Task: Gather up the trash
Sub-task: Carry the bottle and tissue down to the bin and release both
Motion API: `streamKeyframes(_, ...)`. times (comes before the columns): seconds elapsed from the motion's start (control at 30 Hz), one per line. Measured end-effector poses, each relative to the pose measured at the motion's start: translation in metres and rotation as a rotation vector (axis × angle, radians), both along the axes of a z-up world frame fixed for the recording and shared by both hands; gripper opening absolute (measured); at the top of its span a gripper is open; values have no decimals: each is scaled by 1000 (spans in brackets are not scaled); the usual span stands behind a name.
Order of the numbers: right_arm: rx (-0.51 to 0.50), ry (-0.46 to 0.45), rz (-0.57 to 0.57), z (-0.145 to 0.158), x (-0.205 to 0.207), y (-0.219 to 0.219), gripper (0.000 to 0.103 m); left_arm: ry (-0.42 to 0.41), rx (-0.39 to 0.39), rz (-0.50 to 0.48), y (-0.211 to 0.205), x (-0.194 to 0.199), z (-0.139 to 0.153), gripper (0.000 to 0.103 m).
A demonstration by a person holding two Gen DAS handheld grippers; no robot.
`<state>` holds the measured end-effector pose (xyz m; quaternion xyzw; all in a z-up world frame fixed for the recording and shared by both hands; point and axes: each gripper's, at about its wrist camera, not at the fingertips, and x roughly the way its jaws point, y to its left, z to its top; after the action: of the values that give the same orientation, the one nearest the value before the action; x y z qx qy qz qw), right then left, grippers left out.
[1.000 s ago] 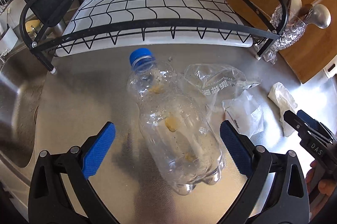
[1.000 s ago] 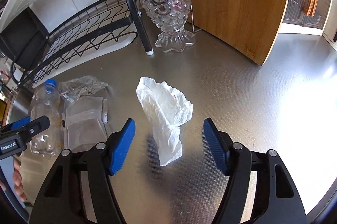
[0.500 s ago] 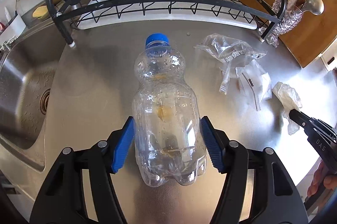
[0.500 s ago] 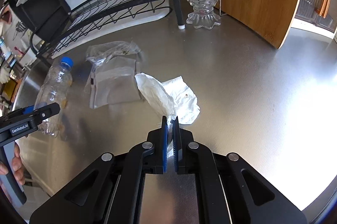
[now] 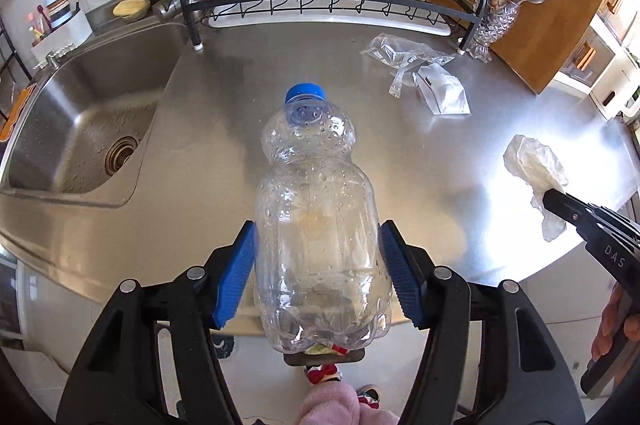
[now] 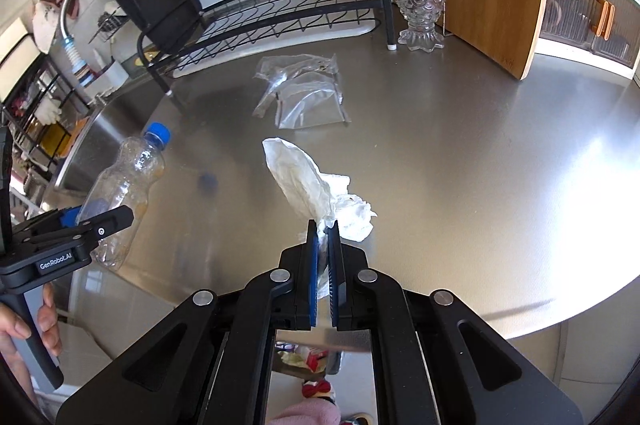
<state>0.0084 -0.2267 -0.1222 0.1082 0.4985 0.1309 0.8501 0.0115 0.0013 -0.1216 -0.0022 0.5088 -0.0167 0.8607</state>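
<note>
two pieces of trash grabbed at once: left gripper point(image 5: 318, 265) fingers clamp the clear plastic bottle point(image 5: 316, 225) round its fat lower body, right gripper point(image 6: 323, 237) fingers pinch the crumpled tissue point(image 6: 316, 185) by one end. both are off the steel surface point(image 6: 460, 165), probably bin-bound. plastic bags point(image 6: 308, 93) still lie by the dish rack point(image 6: 280, 13).

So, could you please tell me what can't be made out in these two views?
- Left wrist view: the bin below the counter edge is mostly hidden behind the plastic bottle held in the left tool.
- Right wrist view: the pinched end of the white tissue is hidden between the right tool's blue pads.
- Both views: print on the clear bags is too small to read.
</note>
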Motion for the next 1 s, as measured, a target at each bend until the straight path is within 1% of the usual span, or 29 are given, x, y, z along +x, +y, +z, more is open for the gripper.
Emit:
streamKeyframes(0.1, 10, -12, 29, 6, -22, 8, 6, -8, 3, 11, 5, -32, 2, 60)
streamKeyframes(0.2, 20, -13, 59, 7, -44, 17, 6, -3, 11, 24, 8, -63, -3, 59)
streamKeyframes(0.37, 38, 11, 103, -2, -82, 31, 6, 6, -5, 46, 16, -111, -15, 59)
streamKeyframes(0.47, 45, 30, 123, -10, -101, 39, 6, 17, 2, 58, 20, -135, -27, 59)
streamKeyframes(0.6, 40, 71, 148, -29, -121, 48, 6, 27, -6, 66, 25, -158, -45, 59)
streamKeyframes(0.8, 32, 143, 182, -67, -142, 59, 6, 41, -19, 49, 21, -181, -67, 59)
streamKeyframes(0.87, 28, 167, 197, -80, -146, 64, 6, 61, -22, 45, 20, -185, -77, 59)
streamKeyframes(1.0, 16, 212, 216, -106, -148, 71, 6, 119, -24, 46, 19, -184, -108, 59)
